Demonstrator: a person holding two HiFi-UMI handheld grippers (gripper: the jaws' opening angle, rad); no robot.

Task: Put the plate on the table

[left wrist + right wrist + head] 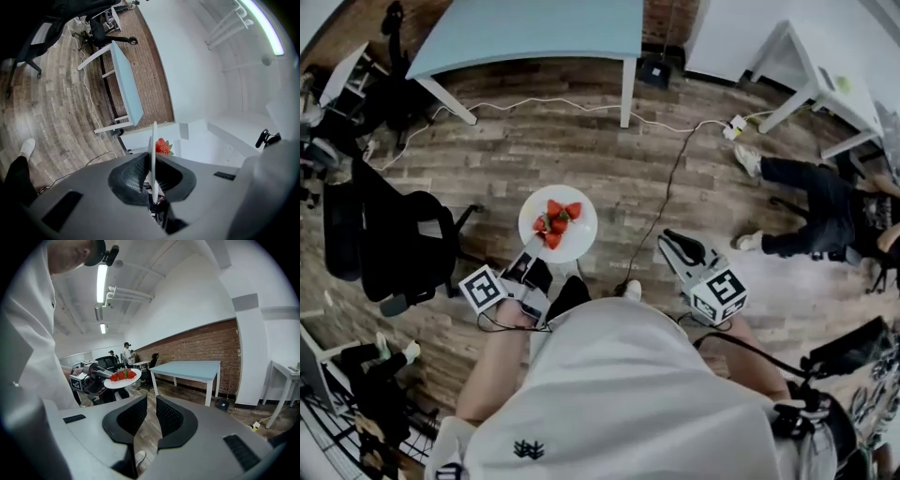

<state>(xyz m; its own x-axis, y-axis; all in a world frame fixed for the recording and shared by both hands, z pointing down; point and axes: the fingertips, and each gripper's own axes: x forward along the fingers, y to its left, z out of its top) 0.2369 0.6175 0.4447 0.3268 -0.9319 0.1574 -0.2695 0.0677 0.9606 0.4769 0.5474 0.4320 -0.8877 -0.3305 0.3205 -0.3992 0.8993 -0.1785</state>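
L gripper [532, 269] pinches plate [581, 242] by rim only; R gripper [677, 246] jaws slightly apart, empty. Tilt en route to table [534, 28] could roll strawberries [556, 223] off.

Bright, even light from ceiling tubes [101, 282] — fisheye-warped edges

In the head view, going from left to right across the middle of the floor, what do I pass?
black office chair → plate with strawberries → right gripper → person seated on the floor. The left gripper is left out because it overlaps the plate.
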